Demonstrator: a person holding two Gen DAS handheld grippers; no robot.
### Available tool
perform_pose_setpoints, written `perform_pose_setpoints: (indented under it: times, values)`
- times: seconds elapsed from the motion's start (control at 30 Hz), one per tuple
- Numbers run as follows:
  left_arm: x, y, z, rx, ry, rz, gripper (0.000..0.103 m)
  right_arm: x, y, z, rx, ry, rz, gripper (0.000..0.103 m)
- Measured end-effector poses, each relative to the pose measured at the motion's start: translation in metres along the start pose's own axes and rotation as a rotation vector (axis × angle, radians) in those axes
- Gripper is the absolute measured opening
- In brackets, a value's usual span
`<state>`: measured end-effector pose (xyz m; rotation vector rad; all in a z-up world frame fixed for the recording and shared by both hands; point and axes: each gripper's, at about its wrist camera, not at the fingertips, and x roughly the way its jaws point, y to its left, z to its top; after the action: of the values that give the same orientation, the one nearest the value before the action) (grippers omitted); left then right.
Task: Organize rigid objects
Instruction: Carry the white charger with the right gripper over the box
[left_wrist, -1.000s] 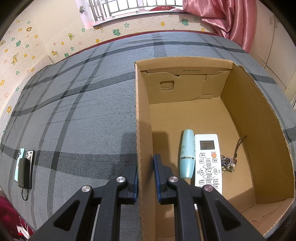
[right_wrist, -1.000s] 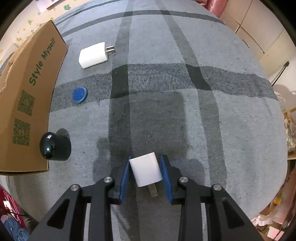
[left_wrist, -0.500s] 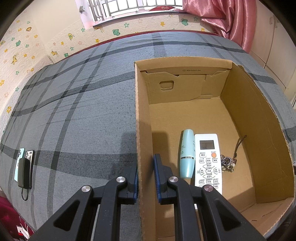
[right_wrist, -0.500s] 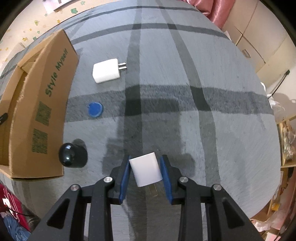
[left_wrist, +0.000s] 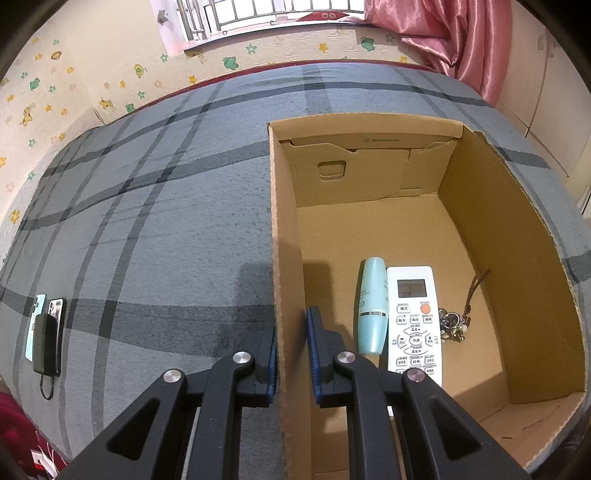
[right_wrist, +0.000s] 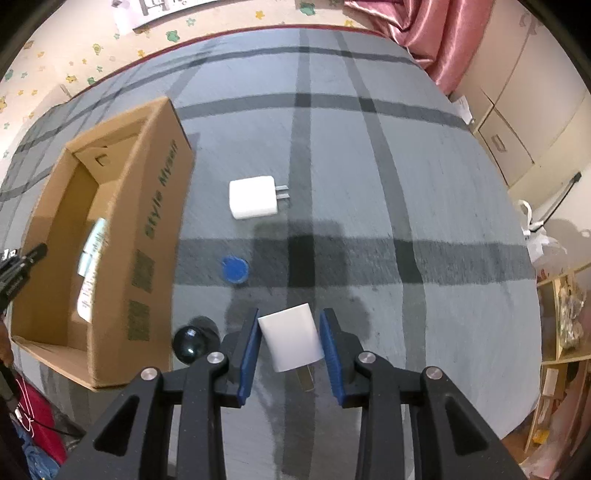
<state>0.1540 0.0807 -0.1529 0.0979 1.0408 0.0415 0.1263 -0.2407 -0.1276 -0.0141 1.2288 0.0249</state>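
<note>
My right gripper (right_wrist: 290, 347) is shut on a small white charger plug (right_wrist: 291, 341), held above the grey plaid bed cover with its prongs pointing down. My left gripper (left_wrist: 291, 354) is shut on the left wall of the open cardboard box (left_wrist: 284, 236), one finger outside and one inside. Inside the box lie a pale blue tube (left_wrist: 371, 306), a white remote control (left_wrist: 415, 321) and a key bunch with a strap (left_wrist: 456, 325). On the cover to the right of the box (right_wrist: 147, 236) lie another white charger (right_wrist: 255, 197), a blue round cap (right_wrist: 234, 269) and a black ball-shaped object (right_wrist: 190, 343).
Two phones and a black power bank with a cable (left_wrist: 46, 336) lie at the left edge of the bed. A pink curtain (left_wrist: 454, 33) hangs at the far right and cupboards (right_wrist: 517, 110) stand beyond the bed. The tip of the left gripper (right_wrist: 22, 258) shows at the box.
My right gripper has risen with the white charger plug, so the bed, the box and the loose objects look smaller and farther away. The left gripper has stayed on the box wall.
</note>
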Motion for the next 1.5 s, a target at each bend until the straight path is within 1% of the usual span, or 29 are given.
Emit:
perform_pose_setpoints:
  times: [0.5, 0.8, 1.2, 1.5]
  values:
    - [0.001, 0.000, 0.000, 0.000, 0.003, -0.005, 0.014, -0.025, 0.041, 0.039, -0.069, -0.087, 0.039, 0.034]
    - [0.000, 0.000, 0.000, -0.005, 0.005, -0.007, 0.014, -0.035, 0.077, 0.059, -0.125, -0.125, 0.073, 0.034]
    - [0.001, 0.003, 0.001, -0.010, 0.007, -0.013, 0.014, -0.030, 0.128, 0.076, -0.202, -0.130, 0.120, 0.034]
    - [0.001, 0.003, 0.001, -0.009, 0.005, -0.014, 0.014, -0.008, 0.166, 0.082, -0.250, -0.098, 0.159, 0.034]
